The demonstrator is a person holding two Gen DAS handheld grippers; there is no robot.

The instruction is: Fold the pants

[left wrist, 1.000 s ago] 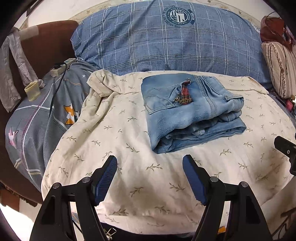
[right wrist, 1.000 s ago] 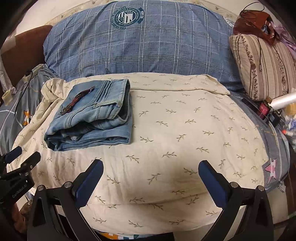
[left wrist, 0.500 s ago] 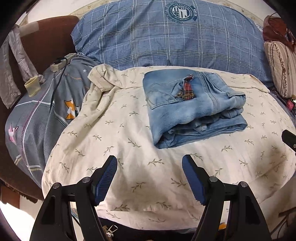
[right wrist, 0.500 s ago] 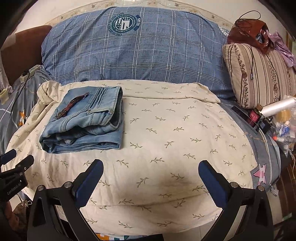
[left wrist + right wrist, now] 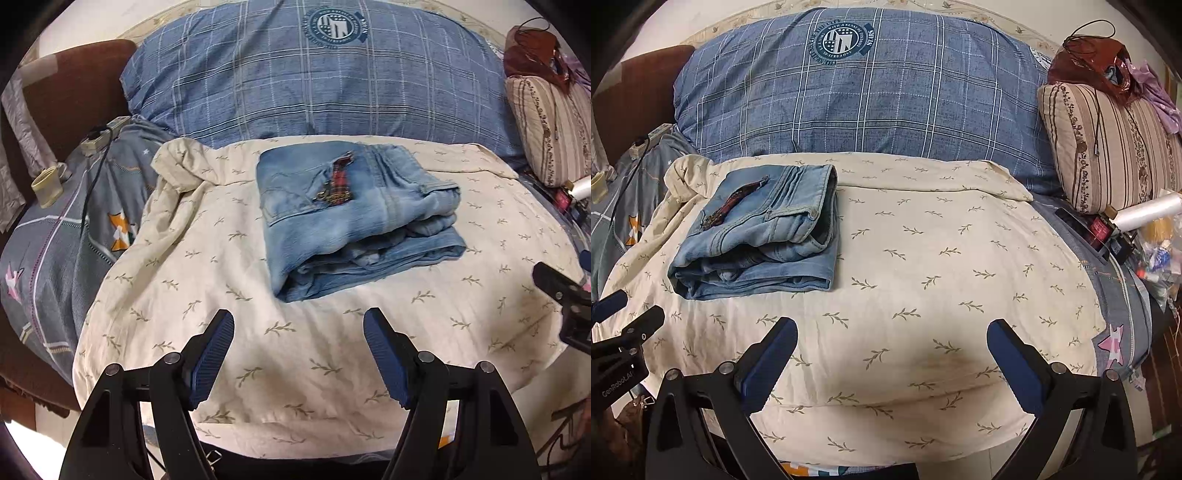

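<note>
Left gripper (image 5: 298, 334) agape, empty | right gripper (image 5: 892, 343) agape, empty | pants (image 5: 354, 218): denim, folded rectangular

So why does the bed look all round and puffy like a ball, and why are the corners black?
Both wrist views use a fisheye lens, which bends straight edges and leaves dark corners. In the left wrist view the cream sheet bulges around the folded jeans; in the right wrist view the blue plaid pillow curves too. Both are sharp and evenly lit, with no glare.

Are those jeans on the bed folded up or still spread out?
Folded: the jeans lie as a compact stack of layers on the cream sheet.
</note>
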